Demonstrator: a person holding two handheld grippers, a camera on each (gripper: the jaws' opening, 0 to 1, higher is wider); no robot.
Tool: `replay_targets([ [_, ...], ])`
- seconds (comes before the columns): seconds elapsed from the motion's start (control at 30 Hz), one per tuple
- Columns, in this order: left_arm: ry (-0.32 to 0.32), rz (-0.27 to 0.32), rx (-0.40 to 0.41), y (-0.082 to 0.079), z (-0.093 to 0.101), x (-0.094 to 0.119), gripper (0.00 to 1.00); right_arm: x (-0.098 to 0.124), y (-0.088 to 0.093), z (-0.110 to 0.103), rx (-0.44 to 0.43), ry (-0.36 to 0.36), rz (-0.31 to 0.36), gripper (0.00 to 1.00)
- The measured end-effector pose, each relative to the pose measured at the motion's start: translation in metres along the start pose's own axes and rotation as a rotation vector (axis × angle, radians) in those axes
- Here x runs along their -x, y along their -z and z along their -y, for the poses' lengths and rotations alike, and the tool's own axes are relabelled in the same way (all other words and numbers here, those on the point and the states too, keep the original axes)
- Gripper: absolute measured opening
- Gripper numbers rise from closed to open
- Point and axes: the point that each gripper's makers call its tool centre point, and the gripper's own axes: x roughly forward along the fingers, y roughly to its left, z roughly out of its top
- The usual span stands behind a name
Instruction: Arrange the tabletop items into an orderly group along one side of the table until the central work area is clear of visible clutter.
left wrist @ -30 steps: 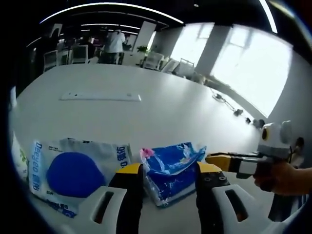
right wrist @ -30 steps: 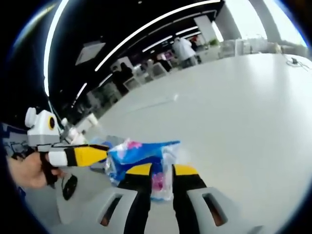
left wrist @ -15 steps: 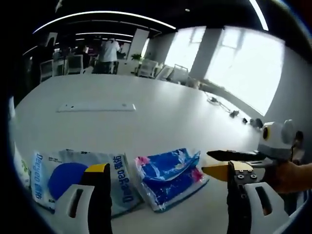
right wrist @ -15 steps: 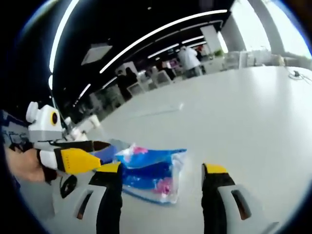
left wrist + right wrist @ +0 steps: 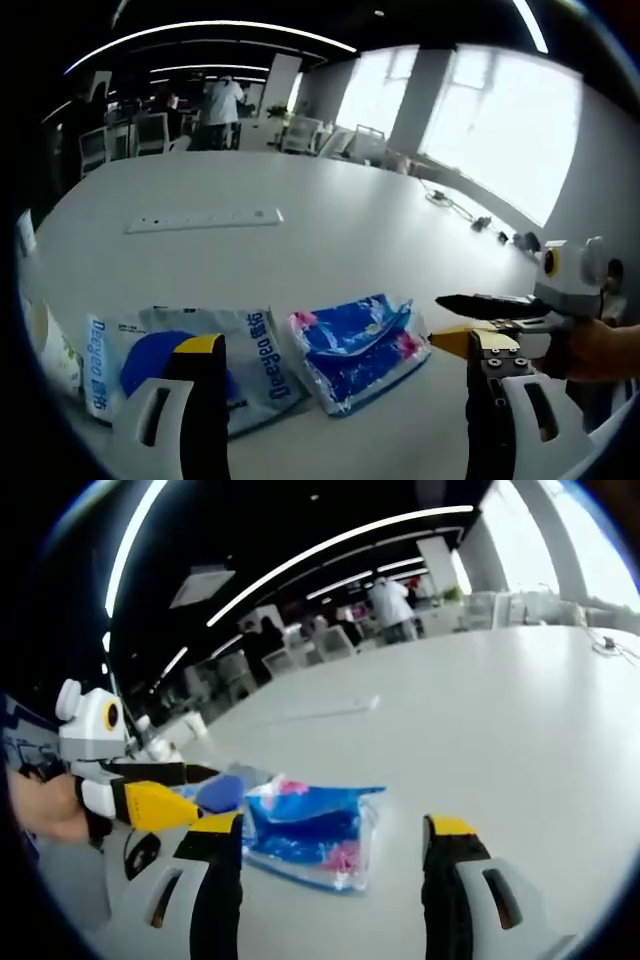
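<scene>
A blue plastic packet with pink marks (image 5: 358,338) (image 5: 312,832) lies flat on the white table (image 5: 300,240), free of both grippers. Beside it on the left lies a white wipes pack with a blue round lid (image 5: 190,362), its lid (image 5: 218,792) peeking out in the right gripper view. My left gripper (image 5: 345,400) is open, jaws wide apart, just short of both packs. My right gripper (image 5: 332,875) is open too, set back from the blue packet. The right gripper (image 5: 480,318) enters the left gripper view from the right; the left gripper (image 5: 150,792) enters the right gripper view from the left.
A long white strip (image 5: 203,217) lies farther out on the table. A small pale packet (image 5: 50,345) sits at the far left edge. Cables (image 5: 470,212) run along the table's right side. Chairs and a standing person (image 5: 222,100) are beyond the far end.
Both grippers were shut on the blue packet a second ago; both opened and let it go, and it now lies flat. Both cameras have drawn back slightly.
</scene>
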Motion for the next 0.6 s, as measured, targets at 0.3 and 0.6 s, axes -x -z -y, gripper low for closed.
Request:
replay_targets([
  [0.3,-0.017,0.0,-0.009,0.001,-0.006,0.02,0.97,0.009,-0.002,-0.013,0.016,-0.007,0.003,0.7],
  [0.6,-0.023,-0.008,-0.02,0.009,-0.011,0.044,0.97,0.022,0.002,-0.027,0.024,0.001,0.002,0.7],
])
